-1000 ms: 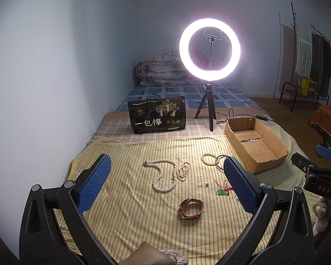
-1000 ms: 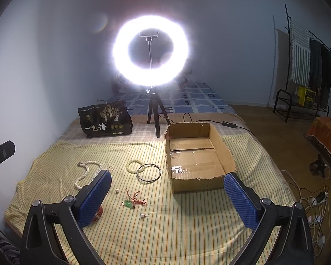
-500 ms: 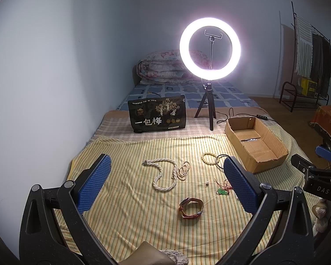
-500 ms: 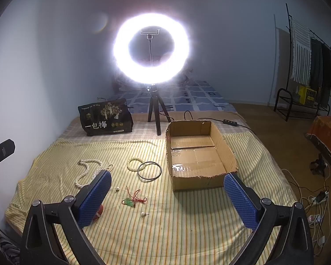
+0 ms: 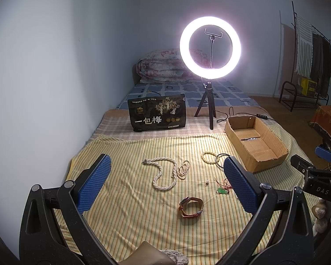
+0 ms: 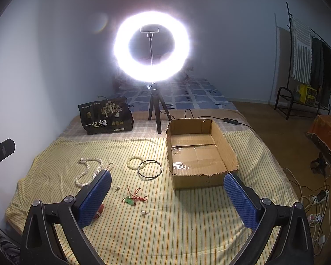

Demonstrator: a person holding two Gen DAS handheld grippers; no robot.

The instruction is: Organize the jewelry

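We hold the left gripper and right gripper wide, holding nothing. The pearl necklace lies left; the box runs near to far.

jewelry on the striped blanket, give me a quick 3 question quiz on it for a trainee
1. True or false: the cardboard box already holds a necklace.
2. Which piece lies nearest the left gripper? A) the watch B) the black ring C) the bead bracelet
3. Fill in: both grippers are ____, holding nothing.

Key
1. False: only taped cardboard shows inside; the pearl necklace lies on the blanket.
2. A: the watch sits low in the left wrist view, between the fingers.
3. Open: the right gripper and the left both have their jaws spread wide.
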